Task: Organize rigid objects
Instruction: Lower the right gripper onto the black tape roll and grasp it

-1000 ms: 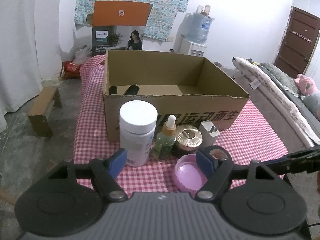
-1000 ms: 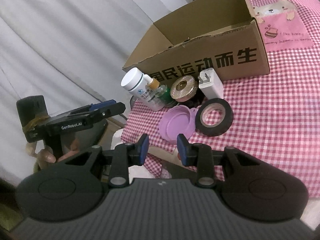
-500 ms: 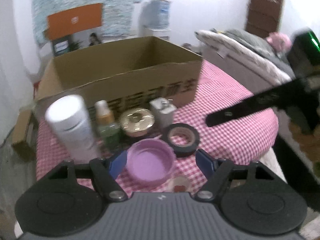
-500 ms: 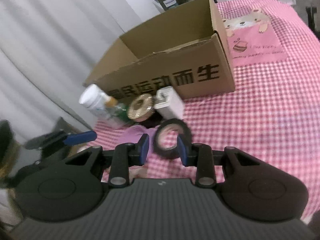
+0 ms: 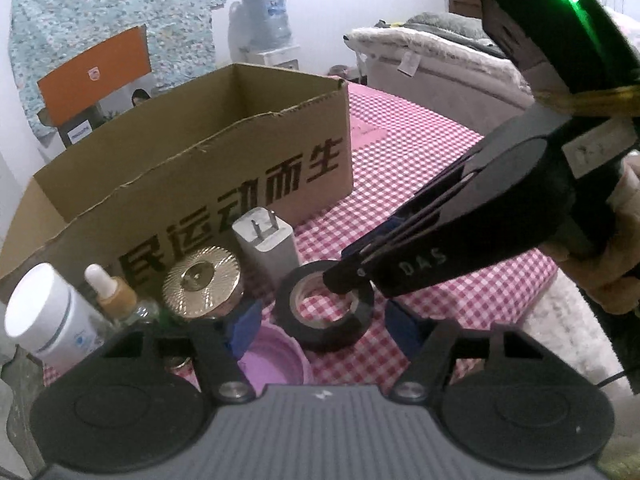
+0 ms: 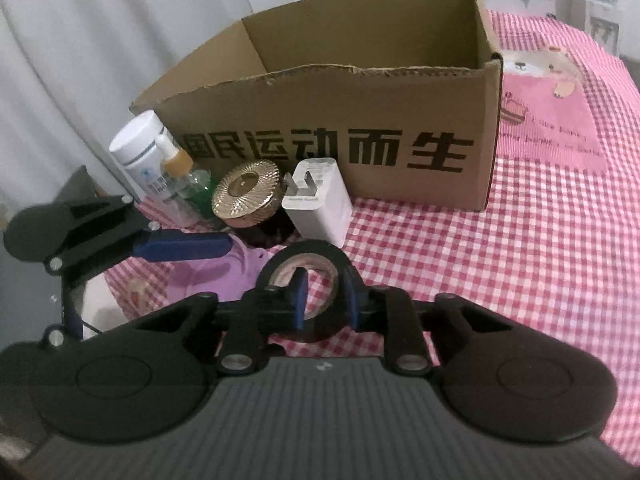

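A black tape roll (image 5: pixel 332 336) (image 6: pixel 308 250) lies flat on the pink checked tablecloth (image 5: pixel 440 200). My right gripper (image 6: pixel 326 298) (image 5: pixel 346 280) is shut on its wall, one finger inside the hole and one outside. My left gripper (image 5: pixel 324 330) hangs over the roll and a purple lid (image 5: pixel 276 360) (image 6: pixel 208 276); its jaws are closing, with both things between them and no pad touching either. Behind stand a white charger (image 5: pixel 268 240), a gold-lidded jar (image 5: pixel 202 280), a dropper bottle (image 5: pixel 116 292) and a white bottle (image 5: pixel 44 316). An open cardboard box (image 5: pixel 240 152) (image 6: pixel 360 120) is behind them.
The table's near edge runs just under both grippers. A person's hand (image 5: pixel 624 240) holds the right gripper's handle. A bed (image 5: pixel 440 60) is at the right, a water dispenser (image 5: pixel 268 12) and an orange carton (image 5: pixel 96 68) at the back, a grey curtain (image 6: pixel 80 40) at the left.
The right gripper came down to the tape roll and shut on its wall. The left gripper swung right and lower, from the white bottle to over the lid and roll, and narrowed a little.
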`<state>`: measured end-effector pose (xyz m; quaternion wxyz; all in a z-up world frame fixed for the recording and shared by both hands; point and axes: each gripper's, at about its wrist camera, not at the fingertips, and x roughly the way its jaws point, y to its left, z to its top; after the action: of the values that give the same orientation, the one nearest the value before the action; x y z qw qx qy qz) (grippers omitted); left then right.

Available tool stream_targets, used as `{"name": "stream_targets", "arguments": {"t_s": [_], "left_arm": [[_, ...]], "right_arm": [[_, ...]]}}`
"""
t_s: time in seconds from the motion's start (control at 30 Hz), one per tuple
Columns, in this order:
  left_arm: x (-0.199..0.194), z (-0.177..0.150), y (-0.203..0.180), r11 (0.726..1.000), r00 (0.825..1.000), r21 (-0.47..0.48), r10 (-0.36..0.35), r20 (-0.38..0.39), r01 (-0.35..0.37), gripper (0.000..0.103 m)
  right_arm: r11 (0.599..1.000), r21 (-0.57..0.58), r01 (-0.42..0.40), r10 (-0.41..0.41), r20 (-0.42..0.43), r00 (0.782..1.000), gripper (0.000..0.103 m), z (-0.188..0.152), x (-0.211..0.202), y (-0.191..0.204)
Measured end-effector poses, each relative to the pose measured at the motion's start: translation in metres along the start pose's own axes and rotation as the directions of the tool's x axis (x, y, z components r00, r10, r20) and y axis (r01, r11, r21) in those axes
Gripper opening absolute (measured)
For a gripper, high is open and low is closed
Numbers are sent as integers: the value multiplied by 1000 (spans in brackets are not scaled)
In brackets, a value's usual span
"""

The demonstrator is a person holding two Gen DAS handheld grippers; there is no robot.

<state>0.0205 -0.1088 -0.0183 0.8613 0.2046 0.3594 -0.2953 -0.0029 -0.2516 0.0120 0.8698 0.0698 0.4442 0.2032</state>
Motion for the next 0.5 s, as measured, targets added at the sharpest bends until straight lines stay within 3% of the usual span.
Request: {"name": "stream_targets", "arguments": {"t_s": [0.2,0.33,0.5], "left_arm": [[12,5,-7,999,1000,29,-26,-17,27,70],[18,8,-13,998,1000,54,-17,-26,18,70],[21,8,-11,999,999,50,-7,-37,9,70]], "right_arm": [[1000,18,23,-23,-5,1000,11,-5,-2,-10],[996,87,-1,1,-2,1000,11,-8,-8,-23],[997,75,-19,19,8,1000,13,-2,-6,-19]]}}
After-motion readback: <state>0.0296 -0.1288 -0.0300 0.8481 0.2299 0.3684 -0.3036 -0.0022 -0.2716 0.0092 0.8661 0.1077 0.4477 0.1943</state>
